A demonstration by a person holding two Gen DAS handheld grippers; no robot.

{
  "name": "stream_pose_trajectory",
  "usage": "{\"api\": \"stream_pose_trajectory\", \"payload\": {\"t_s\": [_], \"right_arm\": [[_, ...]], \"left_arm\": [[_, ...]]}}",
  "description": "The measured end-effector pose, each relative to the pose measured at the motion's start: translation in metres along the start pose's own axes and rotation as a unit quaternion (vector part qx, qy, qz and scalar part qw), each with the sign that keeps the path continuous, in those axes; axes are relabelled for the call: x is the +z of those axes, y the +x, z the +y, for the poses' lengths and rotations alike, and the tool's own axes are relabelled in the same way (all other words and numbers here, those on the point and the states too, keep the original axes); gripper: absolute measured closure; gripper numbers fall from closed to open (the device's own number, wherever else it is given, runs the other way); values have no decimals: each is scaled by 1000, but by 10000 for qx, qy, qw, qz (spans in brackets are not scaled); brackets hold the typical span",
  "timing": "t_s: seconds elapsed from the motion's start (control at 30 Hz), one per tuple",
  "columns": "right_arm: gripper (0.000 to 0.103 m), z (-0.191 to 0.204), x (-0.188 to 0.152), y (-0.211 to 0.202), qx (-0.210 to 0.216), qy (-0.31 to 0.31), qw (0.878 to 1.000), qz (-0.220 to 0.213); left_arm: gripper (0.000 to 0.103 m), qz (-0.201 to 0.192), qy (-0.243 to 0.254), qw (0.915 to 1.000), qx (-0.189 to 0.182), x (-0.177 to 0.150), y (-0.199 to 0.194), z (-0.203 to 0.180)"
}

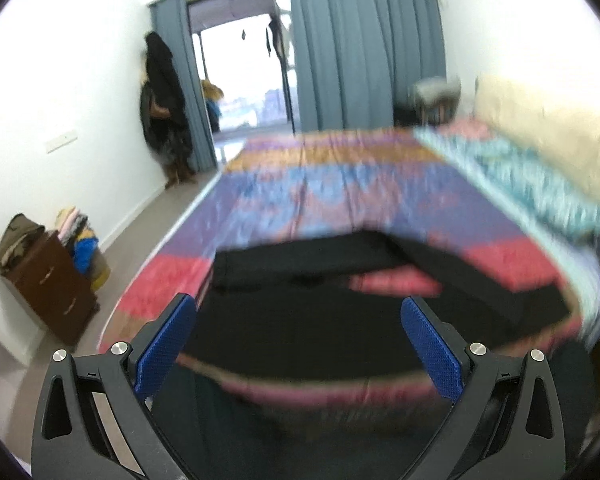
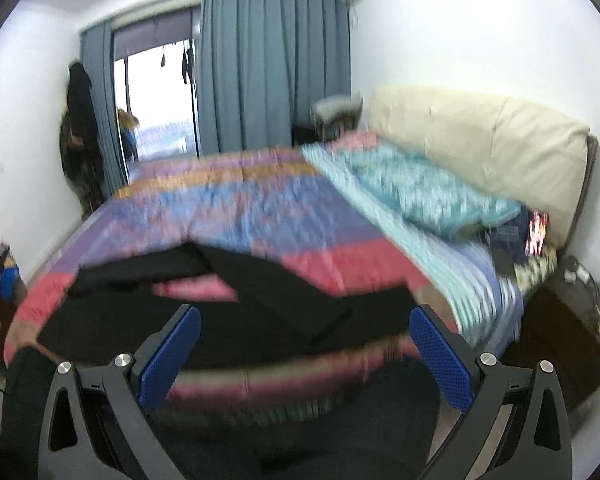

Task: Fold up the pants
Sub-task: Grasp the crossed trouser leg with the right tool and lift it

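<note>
Black pants (image 1: pixel 300 320) lie spread near the front edge of a bed with a colourful striped cover (image 1: pixel 340 192). One leg is bent over, leaving a gap of red cover between the legs. In the right wrist view the pants (image 2: pixel 260 304) lie the same way. My left gripper (image 1: pixel 298 312) is open and empty, held above the pants' near part. My right gripper (image 2: pixel 304 324) is open and empty, above the pants' near edge. Both views are blurred by motion.
A teal patterned blanket (image 2: pixel 420 188) and a cream headboard (image 2: pixel 480 140) are at the right of the bed. A dark nightstand (image 2: pixel 560 320) stands at far right. A brown drawer unit (image 1: pixel 52 284) with clothes stands left. Blue curtains (image 1: pixel 360 48) hang behind.
</note>
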State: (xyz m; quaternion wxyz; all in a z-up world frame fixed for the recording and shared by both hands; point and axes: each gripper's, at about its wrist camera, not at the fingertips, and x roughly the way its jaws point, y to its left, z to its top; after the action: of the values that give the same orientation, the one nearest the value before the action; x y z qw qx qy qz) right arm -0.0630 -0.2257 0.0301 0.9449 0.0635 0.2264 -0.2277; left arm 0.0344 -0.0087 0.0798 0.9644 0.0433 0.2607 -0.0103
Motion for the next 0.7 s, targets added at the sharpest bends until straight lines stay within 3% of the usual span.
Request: {"api": "stream_pose_trajectory", "payload": {"t_s": [0.1, 0.17, 0.2, 0.23, 0.27, 0.3, 0.43, 0.57, 0.63, 0.7], "right_arm": [[0, -7, 24, -22, 336, 293, 9912, -1245], [0, -12, 29, -22, 1001, 576, 9782, -1728], [0, -12, 31, -11, 1358, 697, 9749, -1618], [0, -11, 34, 12, 1713, 763, 9758, -1124], [0, -6, 32, 35, 1784, 766, 9791, -609], [0, 0, 23, 59, 1730, 738, 9820, -185], [0, 20, -25, 121, 1294, 373, 9896, 502], [0, 30, -57, 163, 1071, 58, 9879, 1120], [0, 22, -64, 179, 1060, -79, 9861, 1280], [1, 12, -63, 195, 849, -356, 9877, 1266]], "left_arm": [[1, -603, -379, 9974, -99, 19, 8, 2], [1, -595, -528, 9968, -115, 21, 26, -5], [1, -332, -545, 9978, -174, 19, 40, -10], [1, 3, -570, 9979, -309, 15, 56, -16], [1, 236, -596, 9970, -427, 11, 68, -22], [1, 521, -631, 9952, -538, 3, 83, -29], [1, 1295, -635, 9881, -527, -37, 126, -53], [1, 1476, -9, 9886, -293, -68, 150, -71], [1, 1496, 255, 9884, 30, -85, 162, -74], [1, 1632, 255, 9862, 100, -97, 172, -70]]}}
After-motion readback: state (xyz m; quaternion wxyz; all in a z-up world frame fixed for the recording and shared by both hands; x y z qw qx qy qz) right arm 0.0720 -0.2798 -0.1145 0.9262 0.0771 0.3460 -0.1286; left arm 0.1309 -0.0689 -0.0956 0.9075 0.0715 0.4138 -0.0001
